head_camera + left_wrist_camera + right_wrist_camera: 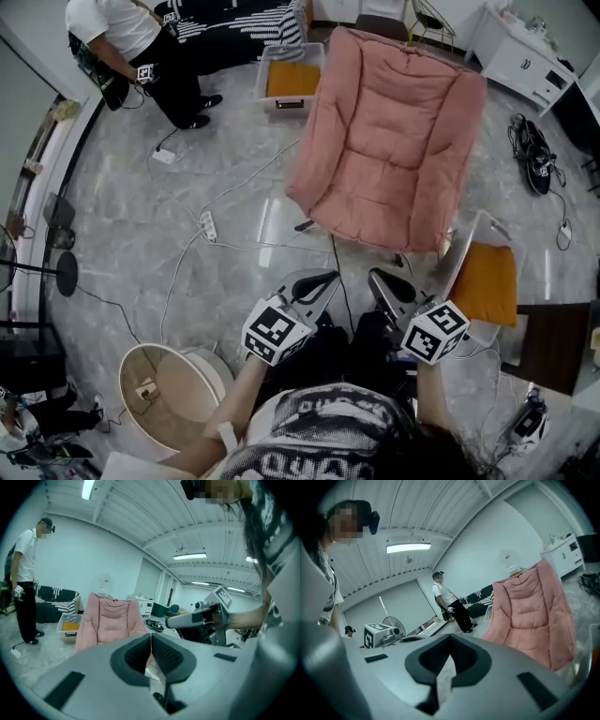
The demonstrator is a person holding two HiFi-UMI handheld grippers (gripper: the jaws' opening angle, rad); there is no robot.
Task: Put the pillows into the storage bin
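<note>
On the floor right of the pink chair [394, 141], an orange pillow [483, 281] sits in a bin [467, 242], another pillow [292, 78] in a far bin [265, 67], while nearby the left tool [319, 281] and right tool [384, 281] both have jaws pressed together, empty.

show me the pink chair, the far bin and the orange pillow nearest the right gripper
pink chair [394, 141]: head view, middle of its seat
far bin [305, 103]: head view, its front wall
orange pillow [485, 281]: head view, middle of its top
</note>
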